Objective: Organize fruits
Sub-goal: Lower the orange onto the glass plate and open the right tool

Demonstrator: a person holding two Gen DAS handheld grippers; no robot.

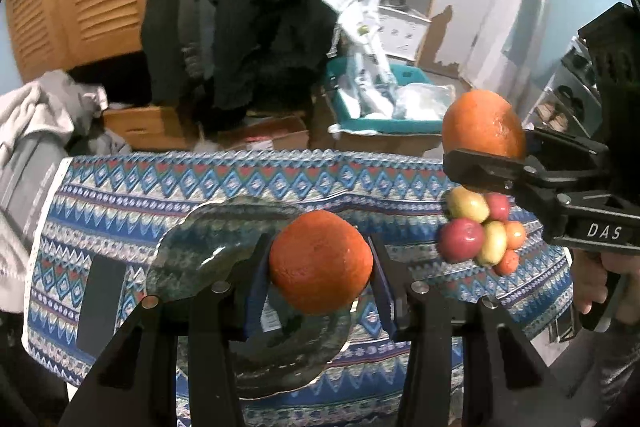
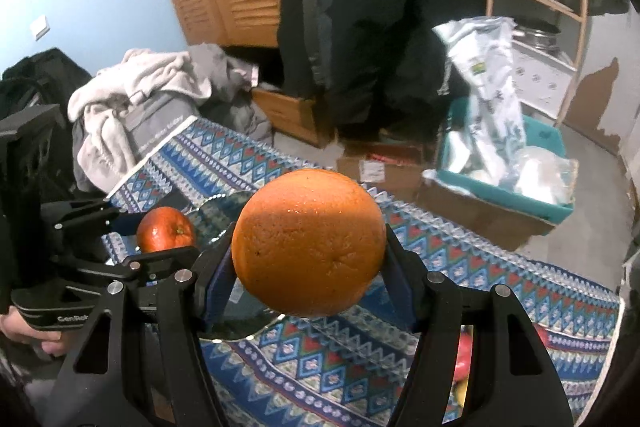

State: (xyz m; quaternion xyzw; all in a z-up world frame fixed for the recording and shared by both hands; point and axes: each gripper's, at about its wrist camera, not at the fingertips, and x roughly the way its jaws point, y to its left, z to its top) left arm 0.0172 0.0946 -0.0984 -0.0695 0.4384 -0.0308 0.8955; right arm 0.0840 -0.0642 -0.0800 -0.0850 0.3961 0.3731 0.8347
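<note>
My left gripper (image 1: pixel 320 263) is shut on a dark orange (image 1: pixel 320 261) and holds it just above a green glass plate (image 1: pixel 192 251) on the patterned cloth. My right gripper (image 2: pixel 308 251) is shut on a larger, lighter orange (image 2: pixel 308 241), held up above the cloth to the right of the plate. In the left wrist view the right gripper (image 1: pixel 486 163) shows at the right with its orange (image 1: pixel 482 125). In the right wrist view the left gripper (image 2: pixel 160 239) shows at the left with its orange (image 2: pixel 166 229). A pile of small red, yellow and orange fruits (image 1: pixel 480 235) lies under the right gripper.
A black flat rectangle (image 1: pixel 100 303) lies on the cloth (image 1: pixel 120 195) left of the plate. Beyond the table's far edge are cardboard boxes (image 1: pixel 276 135), a teal bin with plastic bags (image 1: pixel 380 107), hanging dark coats (image 1: pixel 248 7) and a heap of laundry (image 1: pixel 36 123).
</note>
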